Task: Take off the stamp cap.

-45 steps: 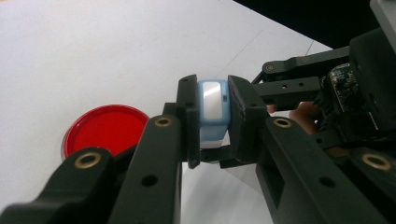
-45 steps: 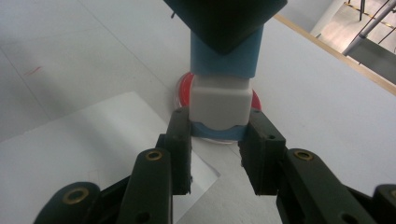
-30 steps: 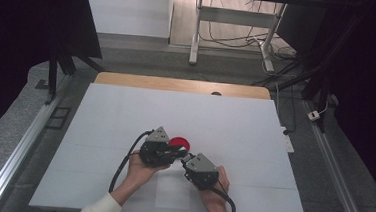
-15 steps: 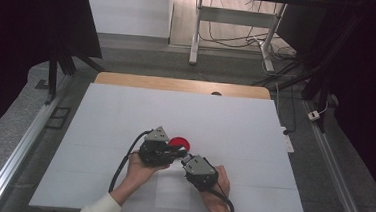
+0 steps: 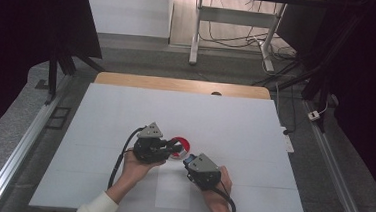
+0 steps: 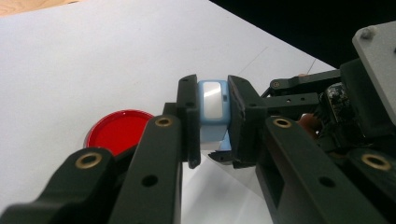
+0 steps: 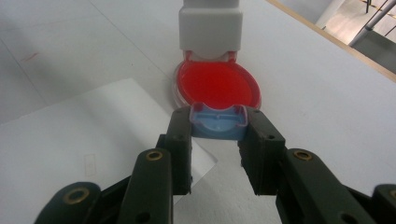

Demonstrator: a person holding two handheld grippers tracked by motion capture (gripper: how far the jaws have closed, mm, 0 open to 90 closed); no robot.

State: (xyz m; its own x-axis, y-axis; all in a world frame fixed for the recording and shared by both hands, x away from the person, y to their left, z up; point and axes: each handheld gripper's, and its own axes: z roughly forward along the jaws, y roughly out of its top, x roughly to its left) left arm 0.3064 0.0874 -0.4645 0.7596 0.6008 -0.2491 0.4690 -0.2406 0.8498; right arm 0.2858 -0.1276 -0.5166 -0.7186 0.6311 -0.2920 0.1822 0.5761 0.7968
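I had both tools low over the white desk [image 5: 125, 111], close together near its middle. The left tool [image 6: 215, 116] was clamped on a small light-blue block [image 6: 213, 109] with a pale grey window on its face, its pads pressing the block's two sides. In the right gripper view, the right tool [image 7: 217, 126] gripped the same light-blue piece [image 7: 217, 123] from the opposite end, so I held it between both tools just above the desk. Right behind it lay a round red ink pad [image 7: 217, 86] in a clear shallow case, its white lid [image 7: 211, 23] hinged open and standing at the far edge. The red pad inside looked flat and evenly filled. A white sheet of paper [image 7: 84, 140] lay on the desk under the right tool, one corner reaching almost to the case
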